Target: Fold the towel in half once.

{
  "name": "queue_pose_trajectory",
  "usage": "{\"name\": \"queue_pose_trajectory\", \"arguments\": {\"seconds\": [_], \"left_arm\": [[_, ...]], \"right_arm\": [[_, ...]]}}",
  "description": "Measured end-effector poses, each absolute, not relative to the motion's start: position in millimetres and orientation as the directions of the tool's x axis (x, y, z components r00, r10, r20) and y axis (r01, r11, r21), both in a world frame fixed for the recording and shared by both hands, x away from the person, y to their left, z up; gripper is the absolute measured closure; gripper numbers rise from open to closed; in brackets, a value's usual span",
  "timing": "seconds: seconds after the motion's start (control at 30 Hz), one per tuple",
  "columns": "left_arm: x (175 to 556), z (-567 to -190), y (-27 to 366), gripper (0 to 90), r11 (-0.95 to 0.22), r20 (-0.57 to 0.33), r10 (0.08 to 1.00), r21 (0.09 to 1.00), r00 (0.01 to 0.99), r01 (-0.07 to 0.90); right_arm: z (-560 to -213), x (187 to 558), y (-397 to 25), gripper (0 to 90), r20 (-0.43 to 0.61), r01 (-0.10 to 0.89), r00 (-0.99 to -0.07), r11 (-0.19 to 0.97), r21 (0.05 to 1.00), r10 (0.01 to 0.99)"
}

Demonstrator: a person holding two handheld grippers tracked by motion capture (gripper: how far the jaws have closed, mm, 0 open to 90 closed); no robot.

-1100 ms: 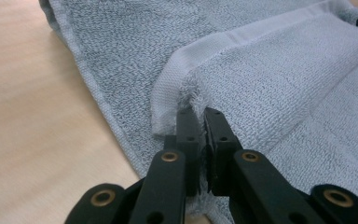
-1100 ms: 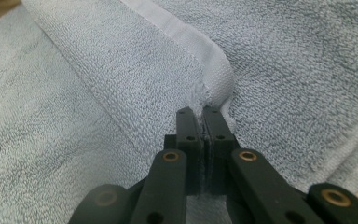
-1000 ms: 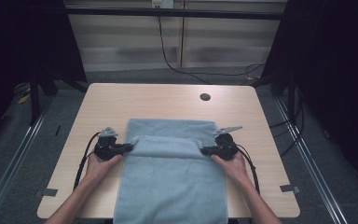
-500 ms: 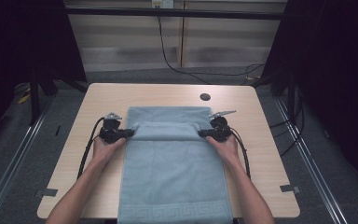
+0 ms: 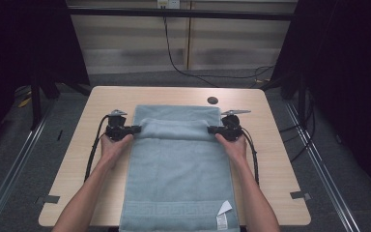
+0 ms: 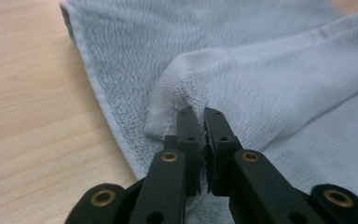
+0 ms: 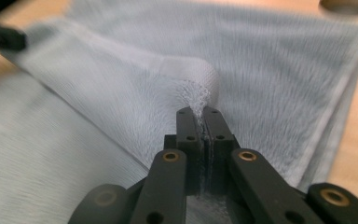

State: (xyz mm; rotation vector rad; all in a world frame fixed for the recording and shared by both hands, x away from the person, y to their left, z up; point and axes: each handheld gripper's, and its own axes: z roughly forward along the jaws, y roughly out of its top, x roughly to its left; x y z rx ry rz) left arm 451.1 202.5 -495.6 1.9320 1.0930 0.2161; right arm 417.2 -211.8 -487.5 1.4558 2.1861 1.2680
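High view, towel: a pale blue towel (image 5: 178, 169) is spread lengthwise on the wooden table (image 5: 280, 159); its near end hangs over the near edge, where a white label (image 5: 223, 215) is turned up; its far end is doubled over into a raised fold lying across the cloth.
High view, tongs: the left gripper (image 5: 136, 129) is held at the left end of that fold and the right gripper (image 5: 211, 129) at the right end; the fold is stretched between them; a small dark round spot (image 5: 212, 100) is seen on the table beyond the towel.
Left gripper view, state: the jaws are pressed together on a pinch of the towel's hemmed corner; the cloth (image 6: 261, 79) is drawn up from the bare table at the left.
Right gripper view, state: the jaws are likewise closed on a pinch of terry at the fold's corner; the cloth (image 7: 121, 93) is pulled taut away from them; the picture is blurred at its left.
Handling, judged: the towel is taken to be soft, limp and light; no stiffness is to be expected, so it will sag wherever it is not held; the pile is unlikely to slip from closed jaws.
Hold, judged: the corners and hems are the best places to grip, both at once, so that the fold is kept straight.
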Motion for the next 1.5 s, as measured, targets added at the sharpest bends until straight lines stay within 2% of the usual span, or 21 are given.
{"name": "queue_pose_trajectory", "arguments": {"seconds": [0.17,0.23,0.33,0.4,0.57,0.63,0.97,1.2,1.37,1.43,1.5], "left_arm": [[441,-467,210,86.2,-0.171,-0.277,0.722,0.816,0.633,0.552],[435,-444,213,86.2,-0.138,-0.298,0.678,0.846,0.672,0.515],[431,-426,217,86.2,-0.097,-0.319,0.668,0.858,0.672,0.504],[424,-402,222,86.1,-0.105,-0.285,0.664,0.880,0.691,0.464],[409,-376,227,86.2,-0.082,-0.289,0.627,0.899,0.724,0.430],[393,-360,230,86.2,-0.101,-0.251,0.619,0.914,0.744,0.393],[356,-323,233,86.1,-0.122,-0.204,0.573,0.937,0.794,0.328],[332,-339,233,86.0,-0.186,-0.168,0.557,0.929,0.813,0.320],[312,-376,236,86.0,-0.216,-0.182,0.560,0.910,0.809,0.354],[303,-393,234,85.9,-0.231,-0.199,0.549,0.898,0.812,0.376],[297,-410,231,85.9,-0.276,-0.178,0.558,0.882,0.811,0.383]], "right_arm": [[-460,413,-223,87.6,0.288,0.585,-0.504,0.076,0.808,0.814],[-440,409,-226,87.6,0.275,0.544,-0.517,0.064,0.837,0.811],[-427,407,-227,87.6,0.248,0.523,-0.523,0.077,0.849,0.815],[-410,400,-231,87.5,0.244,0.490,-0.533,0.061,0.869,0.811],[-387,389,-234,87.6,0.225,0.437,-0.562,0.054,0.898,0.796],[-370,377,-234,87.6,0.202,0.403,-0.585,0.065,0.913,0.786],[-321,337,-227,87.6,0.106,0.307,-0.654,0.134,0.942,0.749],[-321,314,-225,87.6,0.086,0.295,-0.692,0.171,0.940,0.717],[-353,286,-227,87.5,0.122,0.343,-0.712,0.191,0.920,0.691],[-381,270,-225,87.4,0.134,0.392,-0.719,0.240,0.888,0.682],[-390,265,-224,87.4,0.120,0.405,-0.718,0.271,0.874,0.686]]}}
